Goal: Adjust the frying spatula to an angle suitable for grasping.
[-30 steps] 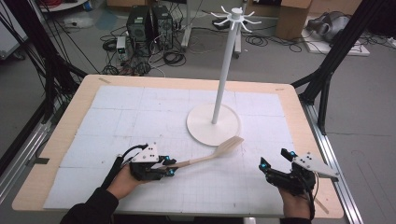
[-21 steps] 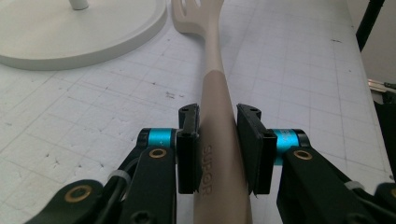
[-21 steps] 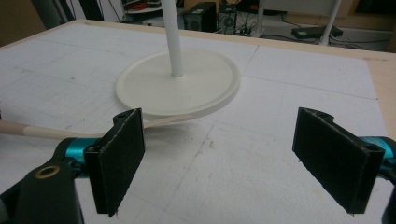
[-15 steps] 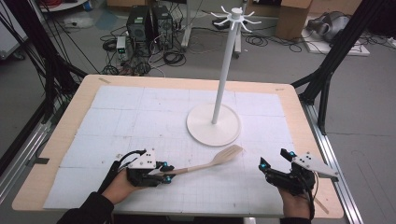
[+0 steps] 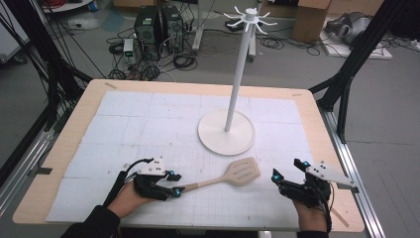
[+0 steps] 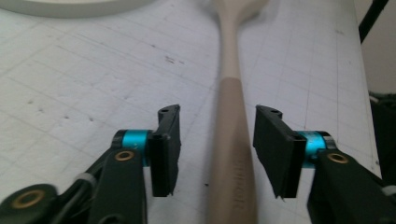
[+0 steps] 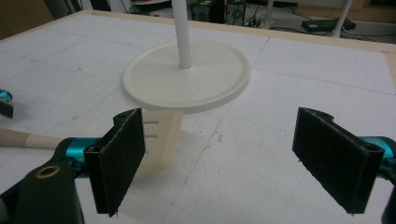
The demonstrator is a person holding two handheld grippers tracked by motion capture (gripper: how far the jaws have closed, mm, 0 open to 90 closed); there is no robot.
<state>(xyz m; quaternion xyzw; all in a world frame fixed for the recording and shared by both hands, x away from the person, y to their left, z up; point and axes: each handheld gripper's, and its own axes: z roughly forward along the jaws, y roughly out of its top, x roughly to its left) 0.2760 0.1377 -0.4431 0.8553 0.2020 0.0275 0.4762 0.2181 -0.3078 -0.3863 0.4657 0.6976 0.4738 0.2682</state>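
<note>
A beige slotted spatula (image 5: 241, 171) lies flat on the white mat, head toward the stand, handle pointing at my left hand. My left gripper (image 5: 174, 184) is open, its jaws on either side of the handle end without touching it. In the left gripper view the handle (image 6: 232, 140) runs up between the spread jaws of that gripper (image 6: 218, 114). My right gripper (image 5: 287, 169) stands open at the front right, a short way right of the spatula head. In the right gripper view the spatula head (image 7: 162, 137) shows behind the left jaw of the open gripper (image 7: 222, 116).
A white hook stand rises from a round base (image 5: 216, 137) in the middle of the table, just beyond the spatula; its pole (image 5: 236, 74) carries several hooks on top. The base (image 7: 154, 81) lies close ahead of my right gripper. Computers and cables sit on the floor beyond.
The spatula came down and toward the near edge and now rests on the mat. My left gripper, which held its handle, has opened. The right gripper has stayed put.
</note>
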